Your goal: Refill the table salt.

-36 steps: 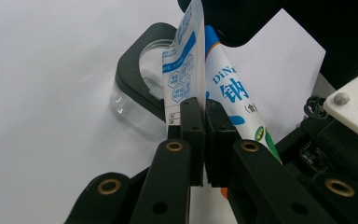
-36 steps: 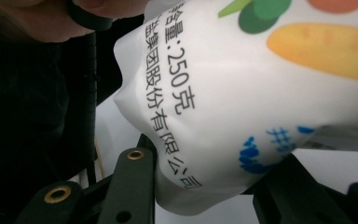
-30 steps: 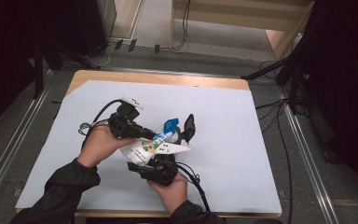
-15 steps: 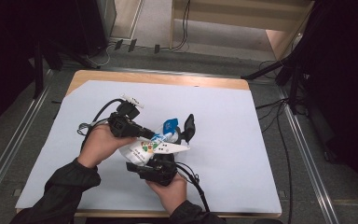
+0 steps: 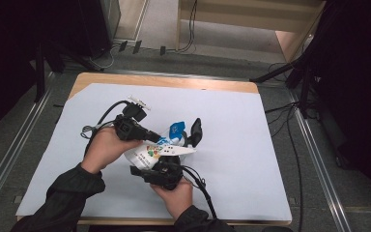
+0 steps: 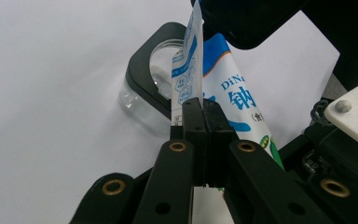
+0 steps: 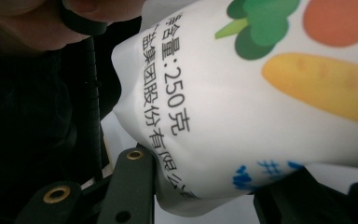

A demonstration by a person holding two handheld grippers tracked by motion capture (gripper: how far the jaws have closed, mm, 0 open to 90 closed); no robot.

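The bag (image 6: 223, 88) is pinched at its seam by the closed left gripper (image 6: 200, 116); its body is clamped between the right gripper (image 7: 205, 186) jaws, likely for steadying over the jar (image 6: 144, 93) beyond.

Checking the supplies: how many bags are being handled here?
1: a white bag printed with vegetables, held above the table between the left gripper, pinching its edge, and the right gripper.

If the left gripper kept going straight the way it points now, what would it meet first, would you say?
Probably the clear jar with the black lid. The left gripper is shut on the edge of the white and blue bag, and the jar lies just beyond its jaws on the white sheet; depth is unclear.
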